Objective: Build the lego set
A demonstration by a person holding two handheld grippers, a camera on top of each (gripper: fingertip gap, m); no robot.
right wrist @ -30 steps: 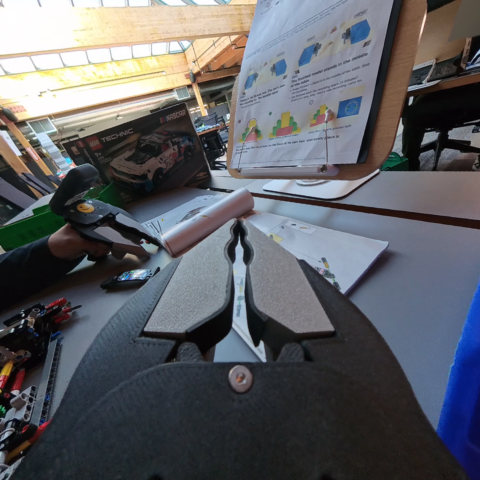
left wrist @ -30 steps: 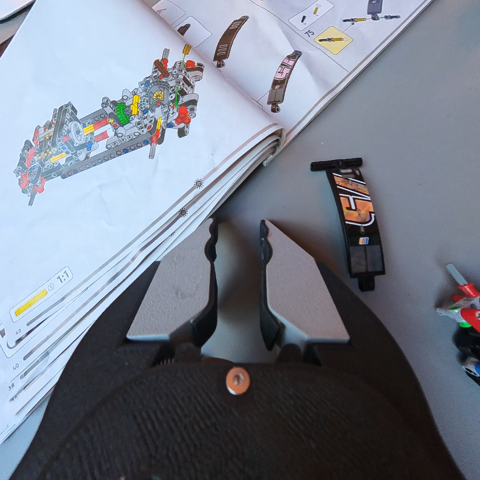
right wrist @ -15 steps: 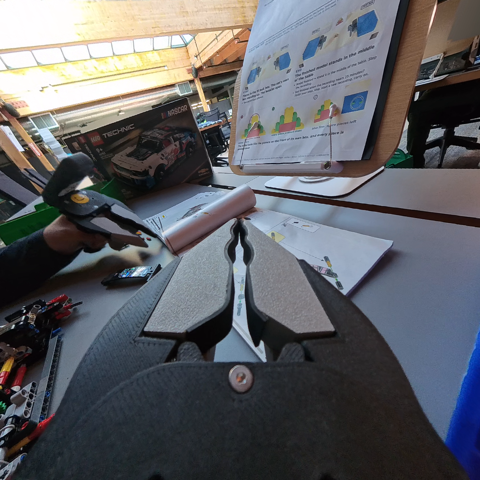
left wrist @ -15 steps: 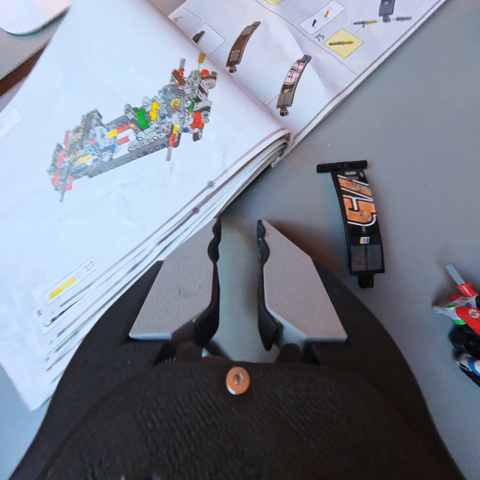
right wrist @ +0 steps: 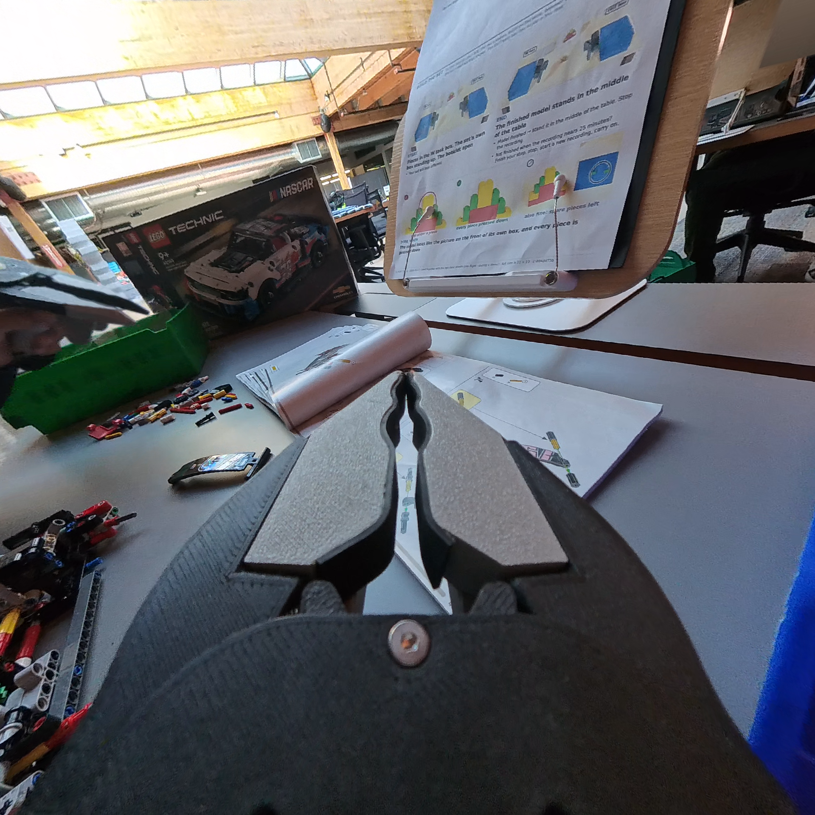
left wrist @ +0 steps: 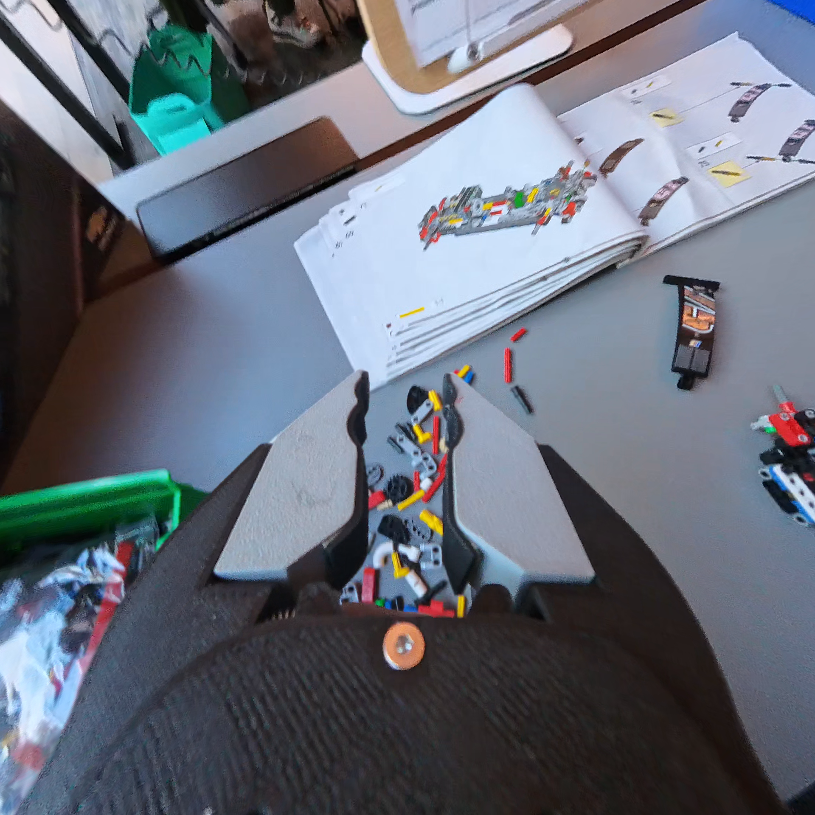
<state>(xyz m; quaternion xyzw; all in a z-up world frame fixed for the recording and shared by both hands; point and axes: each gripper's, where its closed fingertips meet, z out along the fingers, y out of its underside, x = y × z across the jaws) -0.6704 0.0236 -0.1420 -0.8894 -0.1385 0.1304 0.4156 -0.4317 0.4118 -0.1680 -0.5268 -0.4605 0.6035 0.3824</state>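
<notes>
My left gripper (left wrist: 405,381) is open and empty. It hovers above a heap of small loose building pieces (left wrist: 414,476) in red, yellow, black and grey on the grey table, just before the open instruction booklet (left wrist: 485,247). A black curved panel with a sticker (left wrist: 694,330) lies to the right of it. My right gripper (right wrist: 403,377) is shut, with nothing showing between its tips, above the booklet's right page (right wrist: 551,410). In the right wrist view the left gripper (right wrist: 66,295) shows blurred at the far left, above the green bin (right wrist: 110,366) and the heap of pieces (right wrist: 176,408).
A partly built model (left wrist: 789,463) sits at the right, and it also shows in the right wrist view (right wrist: 39,573). The green bin (left wrist: 88,498) holds bags. The set's box (right wrist: 238,247) stands behind it. A wooden stand with a printed sheet (right wrist: 529,154) stands behind the booklet. My left gripper is the nearer one to the partly built model (left wrist: 789,463): about 25 cm, against 35 cm.
My left gripper has drawn back and to the left from the booklet's edge, so the heap of pieces and the green bin come into view. Its jaws stay open. The right gripper has hardly moved.
</notes>
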